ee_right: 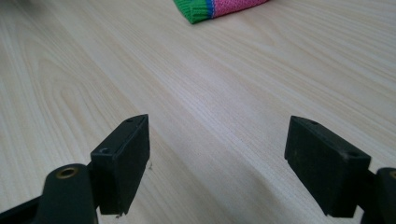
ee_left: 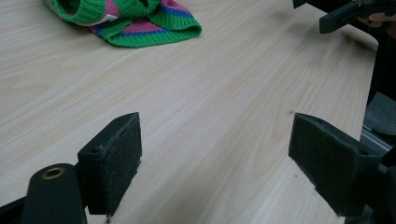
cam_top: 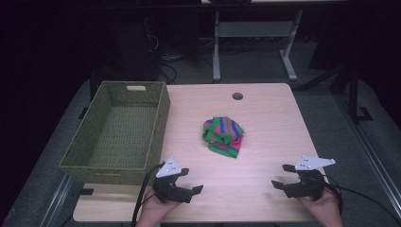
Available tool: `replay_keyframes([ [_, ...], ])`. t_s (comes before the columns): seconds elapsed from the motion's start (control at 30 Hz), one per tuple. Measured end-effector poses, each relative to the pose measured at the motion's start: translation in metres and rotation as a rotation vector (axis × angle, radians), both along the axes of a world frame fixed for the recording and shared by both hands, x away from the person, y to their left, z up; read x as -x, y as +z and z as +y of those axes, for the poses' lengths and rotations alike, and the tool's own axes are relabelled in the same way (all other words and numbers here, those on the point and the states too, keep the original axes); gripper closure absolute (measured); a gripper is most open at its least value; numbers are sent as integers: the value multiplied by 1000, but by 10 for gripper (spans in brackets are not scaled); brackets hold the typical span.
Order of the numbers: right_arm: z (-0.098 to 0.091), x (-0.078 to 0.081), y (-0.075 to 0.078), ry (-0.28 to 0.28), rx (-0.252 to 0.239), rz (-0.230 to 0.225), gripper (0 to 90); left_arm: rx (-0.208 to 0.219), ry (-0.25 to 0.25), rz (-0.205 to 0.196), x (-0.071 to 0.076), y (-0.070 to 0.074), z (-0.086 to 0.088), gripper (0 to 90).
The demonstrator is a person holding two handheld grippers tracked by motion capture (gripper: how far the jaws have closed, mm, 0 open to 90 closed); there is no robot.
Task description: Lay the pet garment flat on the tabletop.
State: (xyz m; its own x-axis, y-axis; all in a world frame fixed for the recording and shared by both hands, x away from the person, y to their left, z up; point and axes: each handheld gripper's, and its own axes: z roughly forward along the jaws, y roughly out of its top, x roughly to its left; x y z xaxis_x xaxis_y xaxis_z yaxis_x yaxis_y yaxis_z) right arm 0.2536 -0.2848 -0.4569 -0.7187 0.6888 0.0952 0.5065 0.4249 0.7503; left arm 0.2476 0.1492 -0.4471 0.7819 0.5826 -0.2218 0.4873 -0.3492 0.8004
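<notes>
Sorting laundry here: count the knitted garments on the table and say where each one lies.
1. A striped knit garment lies crumpled mid-table, right of the wicker basket, beyond both grippers. The basket looks empty, though its near wall may hide something.

A pale wood-grain bench point(cam_top: 265, 101) stands on grey carpet point(cam_top: 331, 123), with a round cable hole point(cam_top: 237, 96) near its far edge. Behind it the room is dark; the white legs of another desk point(cam_top: 216, 47) rise from the floor, joined by a crossbar, and black cables point(cam_top: 165, 66) lie tangled beneath. A metal rail point(cam_top: 373, 156) runs along the floor at the right.
</notes>
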Motion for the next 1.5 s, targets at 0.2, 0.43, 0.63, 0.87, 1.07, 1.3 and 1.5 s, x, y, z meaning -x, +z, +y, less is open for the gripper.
replay_keyframes([
  [0.2, -2, -5, 3, 4, 11, 13, 219, 16, 3, 3, 0, 0, 0, 170],
  [0.43, 3, -19, 13, 26, 4, 11, 219, 7, 6, 0, 0, 0, 1, 169],
  [0.63, 8, -30, 23, 30, -16, 27, 219, 13, 10, 0, -1, 0, 3, 169],
  [0.87, 13, -44, 27, 49, 4, 39, 219, 4, 1, -6, -1, 1, 1, 169],
  [1.07, 24, -58, 40, 78, 33, 62, 218, 7, 0, -2, -1, 1, 1, 169],
  [1.3, 35, -72, 51, 111, 45, 73, 218, 8, 2, -12, 0, 2, 1, 169],
  [1.5, 49, -89, 64, 139, 80, 73, 218, 16, 5, -13, -1, 2, 3, 169],
])
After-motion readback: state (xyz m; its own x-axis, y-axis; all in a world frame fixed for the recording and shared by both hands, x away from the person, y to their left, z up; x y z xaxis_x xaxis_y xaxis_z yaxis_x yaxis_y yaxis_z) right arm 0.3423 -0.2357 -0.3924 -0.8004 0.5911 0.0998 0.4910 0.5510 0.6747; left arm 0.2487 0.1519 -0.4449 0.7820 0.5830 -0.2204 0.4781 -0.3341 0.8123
